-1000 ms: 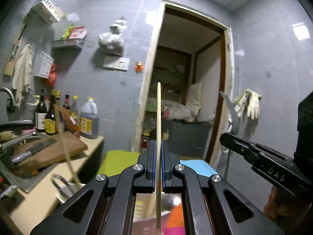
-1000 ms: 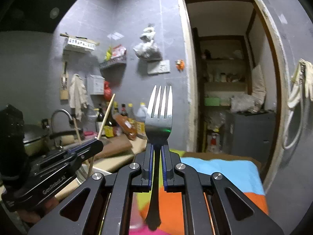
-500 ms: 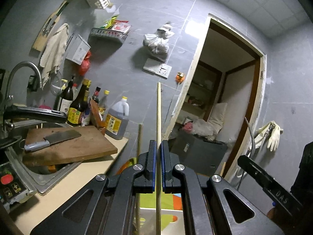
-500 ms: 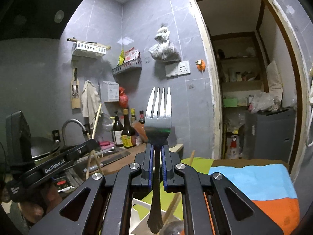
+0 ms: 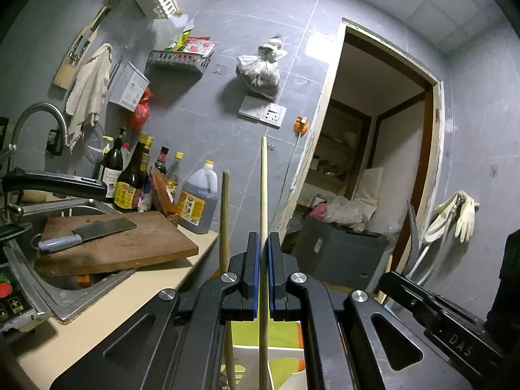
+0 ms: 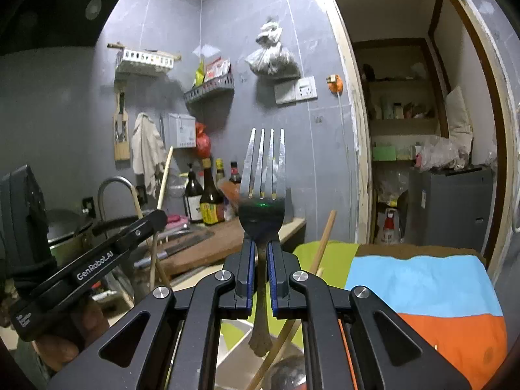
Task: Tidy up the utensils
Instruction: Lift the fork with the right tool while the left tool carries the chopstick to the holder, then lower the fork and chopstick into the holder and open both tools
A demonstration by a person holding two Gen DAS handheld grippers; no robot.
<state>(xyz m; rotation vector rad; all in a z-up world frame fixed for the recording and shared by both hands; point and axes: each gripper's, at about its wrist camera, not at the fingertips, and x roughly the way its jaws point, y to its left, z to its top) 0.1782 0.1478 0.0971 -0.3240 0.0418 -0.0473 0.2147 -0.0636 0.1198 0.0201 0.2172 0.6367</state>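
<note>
Wooden chopstick [image 5: 263,195] clamped upright between left gripper [image 5: 263,253] pads.

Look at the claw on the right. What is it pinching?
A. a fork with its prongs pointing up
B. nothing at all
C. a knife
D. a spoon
A: the right gripper is shut on a metal fork, handle between the pads and four prongs pointing up.
</note>
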